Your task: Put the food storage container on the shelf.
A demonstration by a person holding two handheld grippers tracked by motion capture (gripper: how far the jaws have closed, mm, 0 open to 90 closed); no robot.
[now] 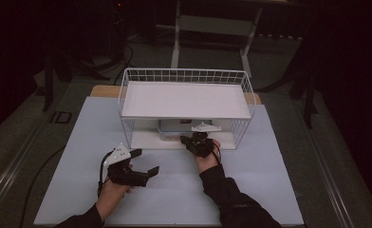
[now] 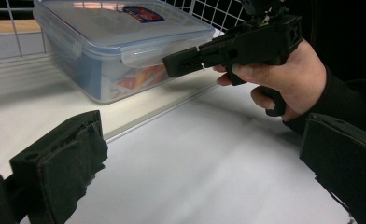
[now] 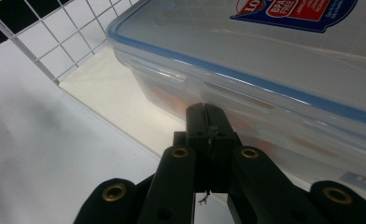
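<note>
The right gripper (image 2: pixel 183 63), its jaws pressed together with nothing between them, noses up against the front wall of a clear plastic food container (image 2: pixel 120 44) just under the latch flap of the blue-sealed lid (image 3: pixel 284 42); whether the tips actually touch the plastic cannot be told. In the high view the same gripper (image 1: pixel 193 138) sits at the open front of a white wire shelf rack (image 1: pixel 186 78) near the bench's far edge, the person's right hand (image 2: pixel 284 81) wrapped round the grip. The container stands on the rack's lower shelf (image 1: pixel 146 139), under the upper shelf board (image 1: pixel 184 99), close to that shelf's front edge, lid on and labelled, with orange-red contents showing through the wall. The left gripper (image 1: pixel 141 164) waits with its jaws spread wide and empty over the white bench (image 1: pixel 250 175) toward the near left, well apart from the rack, its camera pointed at the container. By appearances the job of getting the container out of the rack or unlatching it is barely begun: the box remains fully on the shelf, no flap looks lifted, and neither gripper has a hold on it. Drawing it forward and taking hold are left to do.
</note>
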